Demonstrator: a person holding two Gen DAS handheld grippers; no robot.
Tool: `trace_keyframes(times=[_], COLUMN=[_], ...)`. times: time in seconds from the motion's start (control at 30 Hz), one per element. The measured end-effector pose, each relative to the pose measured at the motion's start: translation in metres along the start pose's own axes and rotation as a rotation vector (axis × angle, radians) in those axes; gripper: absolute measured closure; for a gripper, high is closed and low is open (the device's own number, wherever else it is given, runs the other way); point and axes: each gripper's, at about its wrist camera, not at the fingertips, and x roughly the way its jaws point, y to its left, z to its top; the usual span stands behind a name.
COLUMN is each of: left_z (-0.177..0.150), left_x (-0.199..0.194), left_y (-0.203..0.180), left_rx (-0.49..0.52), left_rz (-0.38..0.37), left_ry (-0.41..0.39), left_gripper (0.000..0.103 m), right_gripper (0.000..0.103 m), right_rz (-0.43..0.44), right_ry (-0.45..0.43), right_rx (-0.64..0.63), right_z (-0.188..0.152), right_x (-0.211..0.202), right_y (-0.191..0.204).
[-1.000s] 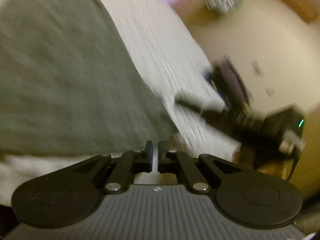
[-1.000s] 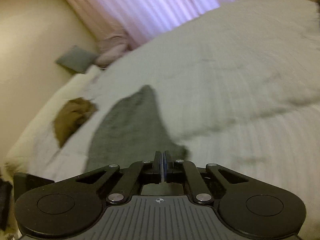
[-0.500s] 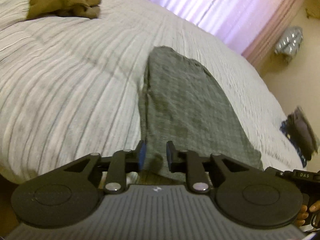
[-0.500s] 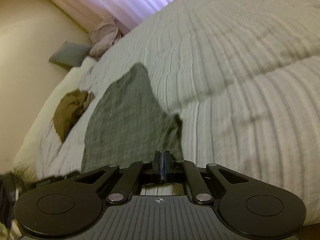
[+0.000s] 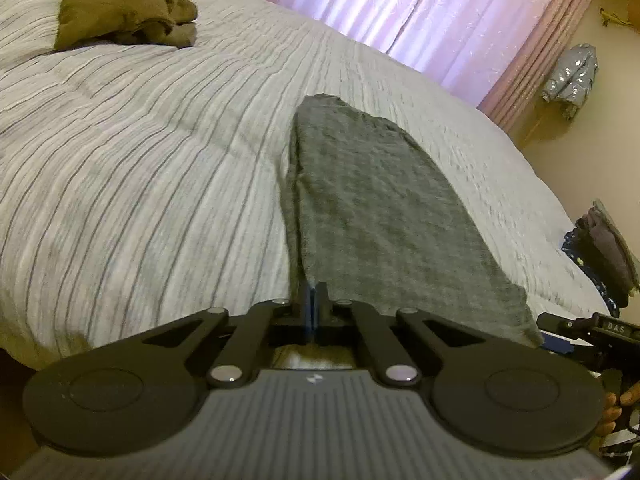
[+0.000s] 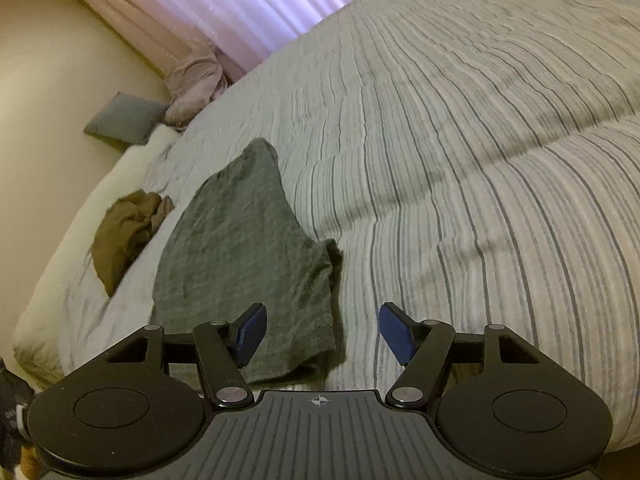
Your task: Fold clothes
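Observation:
A grey garment [image 5: 380, 216] lies as a long folded strip on the striped bed [image 5: 120, 184]. My left gripper [image 5: 314, 300] is shut on the near left edge of that strip, at the bed's front edge. In the right wrist view the same grey garment [image 6: 248, 256] lies flat, its near right corner below and between the blue pads [image 6: 250, 332]. My right gripper [image 6: 323, 332] is open and holds nothing. Part of the right gripper's body [image 5: 592, 332] shows at the far right of the left wrist view.
A crumpled brown garment [image 5: 124, 4] sits at the far left of the bed, also seen as the brown garment [image 6: 124, 236]. A grey pillow [image 6: 124, 124] and pink cloth [image 6: 196, 84] lie by the curtain. A pile of dark clothes [image 5: 608, 248] is beside the bed's right edge.
My left gripper has closed on the grey garment's near edge. My right gripper, shut before, has opened and let the garment's corner drop onto the bed.

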Motion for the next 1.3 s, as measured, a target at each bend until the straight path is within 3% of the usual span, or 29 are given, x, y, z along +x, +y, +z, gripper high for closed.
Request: trace_keyframes(times=[0.17, 0.3, 0.47, 0.57, 0.67, 0.8, 1.0, 1.07, 1.2, 1.3], left_z=[-0.012, 0.0, 0.039, 0.059, 0.069, 0.06, 0.011, 0.0, 0.001, 0.015], left_x=[0.01, 0.004, -0.002, 0.024, 0.059, 0.085, 0.045, 0.026, -0.005, -0.011], left_y=[0.004, -0.011, -0.023, -0.041, -0.053, -0.047, -0.002, 0.008, 0.026, 0.038], left_rx=[0.002, 0.105, 0.138, 0.204, 0.272, 0.313, 0.178, 0.132, -0.021, -0.165], left_rz=[0.032, 0.043, 0.004, -0.011, -0.008, 0.032, 0.025, 0.053, -0.025, -0.135], left_ry=[0.035, 0.073, -0.026, -0.048, -0.018, 0.04, 0.066, 0.083, 0.097, 0.052], left_gripper=[0.103, 0.103, 0.103, 0.103, 0.101, 0.102, 0.101, 0.101, 0.101, 0.099], right_gripper=[0.044, 0.044, 0.044, 0.044, 0.044, 0.044, 0.044, 0.044, 0.044, 0.044], right_rz=[-0.05, -0.107, -0.136, -0.119, -0.104, -0.109, -0.163, -0.117, 0.0, 0.087], right_ry=[0.024, 0.026, -0.05, -0.054, -0.022, 0.028, 0.105, 0.113, 0.122, 0.128], right_rx=[-0.061, -0.143, -0.271, -0.347, -0.427, -0.506, -0.538, -0.459, -0.265, -0.119], right_z=[-0.003, 0.001, 0.019, 0.027, 0.028, 0.016, -0.003, 0.0, 0.009, 0.015], right_x=[0.008, 0.005, -0.003, 0.012, 0.036, 0.059, 0.056, 0.045, 0.022, 0.004], right_y=[0.004, 0.016, 0.037, 0.055, 0.071, 0.077, 0.05, 0.036, 0.006, -0.016])
